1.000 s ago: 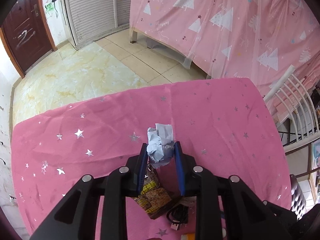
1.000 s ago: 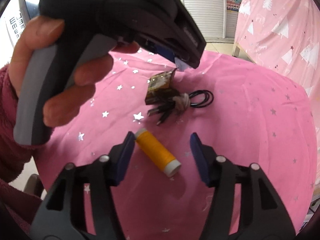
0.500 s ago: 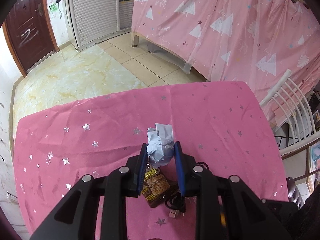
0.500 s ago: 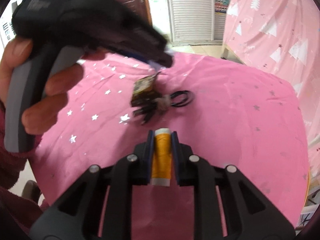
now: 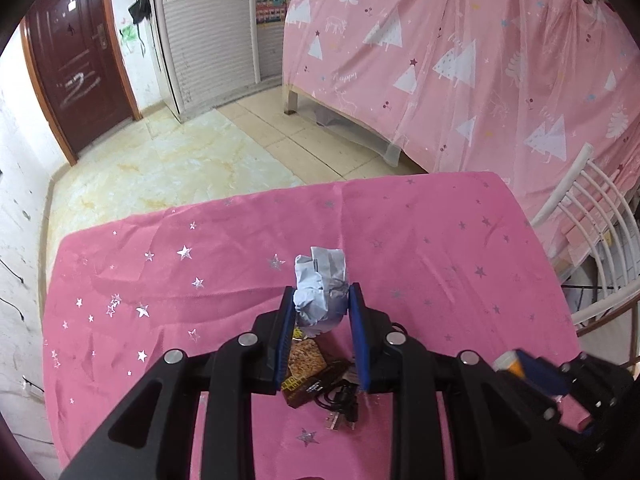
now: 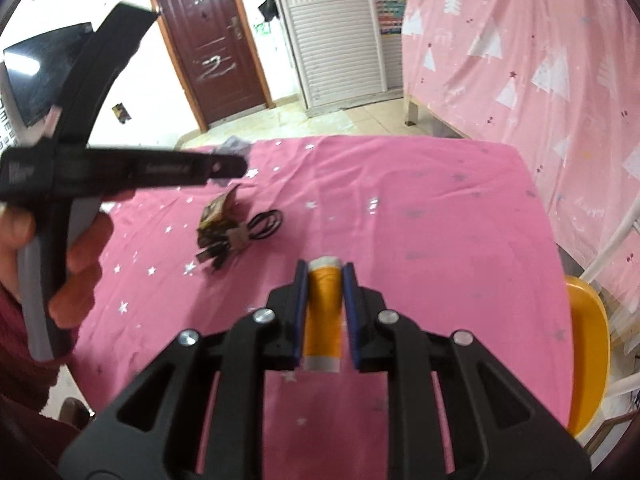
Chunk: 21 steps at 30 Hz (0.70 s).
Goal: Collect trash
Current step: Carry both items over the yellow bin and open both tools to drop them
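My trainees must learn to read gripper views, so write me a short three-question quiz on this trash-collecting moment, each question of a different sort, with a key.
1. True or false: the left gripper is shut on the crumpled paper.
2. What does the right gripper hold? A) black cable B) orange thread spool C) snack wrapper
3. Fill in: the snack wrapper lies beside the black ____ on the pink tablecloth.

Key: 1 true; 2 B, the orange thread spool; 3 cable.
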Each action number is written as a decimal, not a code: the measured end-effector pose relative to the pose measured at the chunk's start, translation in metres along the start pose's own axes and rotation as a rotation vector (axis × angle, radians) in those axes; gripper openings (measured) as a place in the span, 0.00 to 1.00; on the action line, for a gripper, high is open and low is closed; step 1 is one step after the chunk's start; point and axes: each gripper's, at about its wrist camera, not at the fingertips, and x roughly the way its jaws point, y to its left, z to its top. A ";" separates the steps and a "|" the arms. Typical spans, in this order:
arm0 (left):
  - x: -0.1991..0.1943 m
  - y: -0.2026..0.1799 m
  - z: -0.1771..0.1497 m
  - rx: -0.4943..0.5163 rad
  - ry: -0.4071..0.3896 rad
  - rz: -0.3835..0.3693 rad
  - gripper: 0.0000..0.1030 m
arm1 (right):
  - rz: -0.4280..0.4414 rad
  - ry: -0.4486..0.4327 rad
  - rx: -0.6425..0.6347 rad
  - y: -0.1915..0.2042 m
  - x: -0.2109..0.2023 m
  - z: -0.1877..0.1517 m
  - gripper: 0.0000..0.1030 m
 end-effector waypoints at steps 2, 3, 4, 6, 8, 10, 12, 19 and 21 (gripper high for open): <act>-0.003 -0.006 -0.002 0.008 -0.013 0.013 0.20 | -0.005 -0.014 0.019 -0.008 -0.003 0.001 0.16; -0.005 -0.009 -0.003 0.013 -0.019 0.018 0.20 | -0.005 -0.021 0.029 -0.011 -0.005 0.001 0.16; -0.006 -0.012 -0.004 0.019 -0.024 0.023 0.20 | -0.005 -0.026 0.035 -0.014 -0.006 0.001 0.16; -0.009 -0.020 -0.006 0.036 -0.035 0.035 0.20 | -0.008 -0.039 0.049 -0.021 -0.011 -0.001 0.16; -0.011 -0.029 -0.007 0.061 -0.048 0.057 0.20 | -0.005 -0.051 0.065 -0.030 -0.013 -0.001 0.16; -0.012 -0.038 -0.009 0.079 -0.057 0.074 0.20 | -0.008 -0.066 0.080 -0.038 -0.018 -0.003 0.16; -0.012 -0.045 -0.011 0.088 -0.055 0.081 0.20 | -0.012 -0.079 0.101 -0.049 -0.023 -0.006 0.16; -0.015 -0.077 -0.015 0.149 -0.074 0.108 0.20 | -0.027 -0.126 0.165 -0.083 -0.040 -0.013 0.16; -0.014 -0.088 -0.015 0.166 -0.072 0.106 0.20 | -0.036 -0.141 0.188 -0.095 -0.047 -0.017 0.16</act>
